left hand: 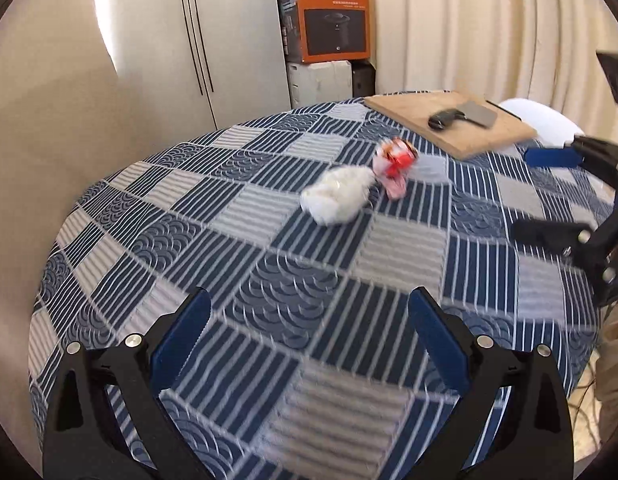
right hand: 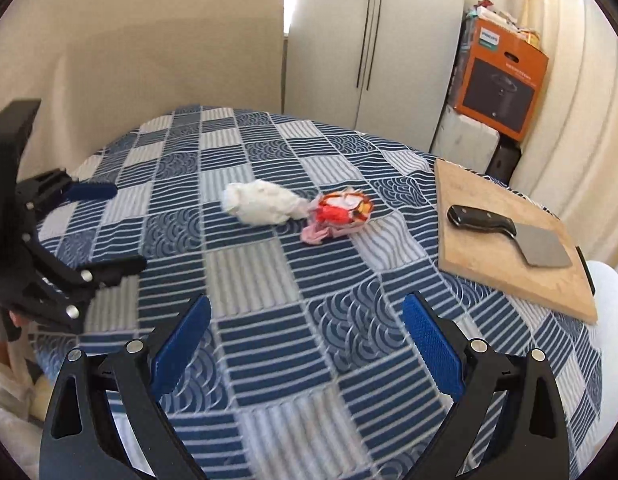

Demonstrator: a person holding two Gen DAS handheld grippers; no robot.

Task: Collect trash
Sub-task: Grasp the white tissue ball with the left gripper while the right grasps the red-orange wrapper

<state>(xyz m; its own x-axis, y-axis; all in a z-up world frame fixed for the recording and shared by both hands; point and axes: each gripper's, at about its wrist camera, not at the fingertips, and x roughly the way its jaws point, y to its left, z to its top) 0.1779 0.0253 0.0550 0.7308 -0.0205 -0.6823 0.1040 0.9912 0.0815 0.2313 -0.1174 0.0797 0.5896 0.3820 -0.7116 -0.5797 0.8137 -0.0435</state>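
A crumpled white tissue (left hand: 337,195) (right hand: 261,202) lies mid-table, touching a crumpled red and orange wrapper (left hand: 395,162) (right hand: 341,212). Both rest on the blue checked tablecloth (left hand: 229,240) (right hand: 269,280). My left gripper (left hand: 309,332) is open over the near part of the table, nothing between its blue pads, well short of the trash; it also shows at the left of the right wrist view, left gripper (right hand: 117,228). My right gripper (right hand: 307,340) is open and empty too, and appears at the right edge of the left wrist view, right gripper (left hand: 529,196).
A wooden cutting board (left hand: 469,136) (right hand: 461,264) with a cleaver (left hand: 465,116) (right hand: 509,234) lies at the table's far right. A white object (left hand: 541,120) sits beyond the board. An orange box (left hand: 333,16) (right hand: 501,80) and a wardrobe (right hand: 373,40) stand behind. A plastic bag (right hand: 9,392) shows low left.
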